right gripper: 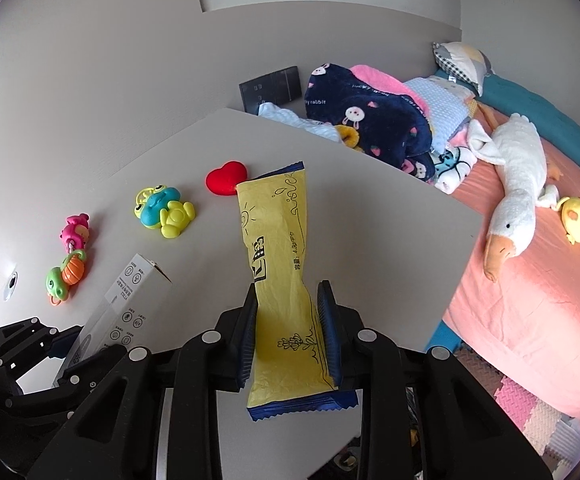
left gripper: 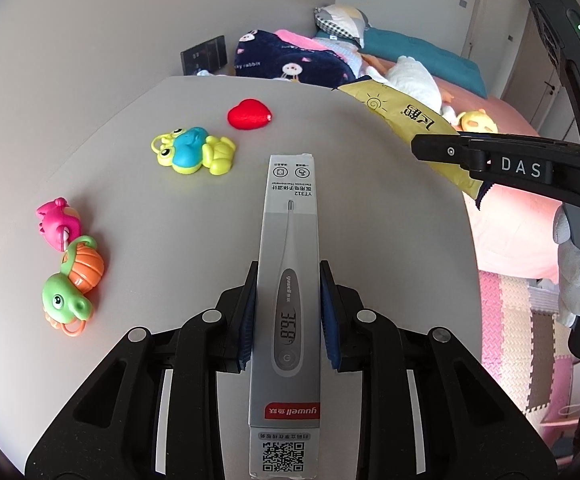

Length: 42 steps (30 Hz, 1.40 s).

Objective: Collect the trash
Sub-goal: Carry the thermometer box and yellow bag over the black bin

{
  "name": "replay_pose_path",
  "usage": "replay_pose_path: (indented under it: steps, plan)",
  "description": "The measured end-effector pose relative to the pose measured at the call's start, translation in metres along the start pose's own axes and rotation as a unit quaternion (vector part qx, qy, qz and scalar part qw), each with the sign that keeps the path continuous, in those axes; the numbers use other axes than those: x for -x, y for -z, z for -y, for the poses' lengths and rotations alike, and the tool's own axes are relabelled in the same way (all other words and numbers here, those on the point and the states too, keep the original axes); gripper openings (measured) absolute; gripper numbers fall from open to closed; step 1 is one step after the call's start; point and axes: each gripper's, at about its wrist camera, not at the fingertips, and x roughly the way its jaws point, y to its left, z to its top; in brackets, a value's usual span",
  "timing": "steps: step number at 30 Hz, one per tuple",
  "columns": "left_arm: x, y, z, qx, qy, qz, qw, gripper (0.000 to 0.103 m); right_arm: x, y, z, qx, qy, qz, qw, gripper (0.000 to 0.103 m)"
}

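Our left gripper (left gripper: 288, 312) clamped the thermometer box (left gripper: 287, 280) at mid-length, held above the table (left gripper: 129, 160); our right gripper (right gripper: 287, 332) pinched the yellow wrapper (right gripper: 279, 256) near its lower end. We judged the box light and stiff, though its thin card walls could crush, so the long side faces suited the grip. The wrapper looked limp and slick, best taken low. Both long axes ran forward along the fingers, away from each camera.
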Motion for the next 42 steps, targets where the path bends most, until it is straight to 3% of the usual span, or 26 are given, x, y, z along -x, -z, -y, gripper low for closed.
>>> replay_pose_path:
  steps: [23, 42]
  plan:
    - [0.046, 0.021, 0.091, -0.041, 0.053, 0.012, 0.9977, 0.027, 0.109, 0.073, 0.045, -0.041, 0.035, 0.031, 0.998, 0.03]
    - [0.058, 0.03, 0.158, -0.092, 0.083, 0.012, 0.9922, 0.027, 0.159, 0.117, 0.087, -0.079, 0.063, 0.047, 0.994, 0.03]
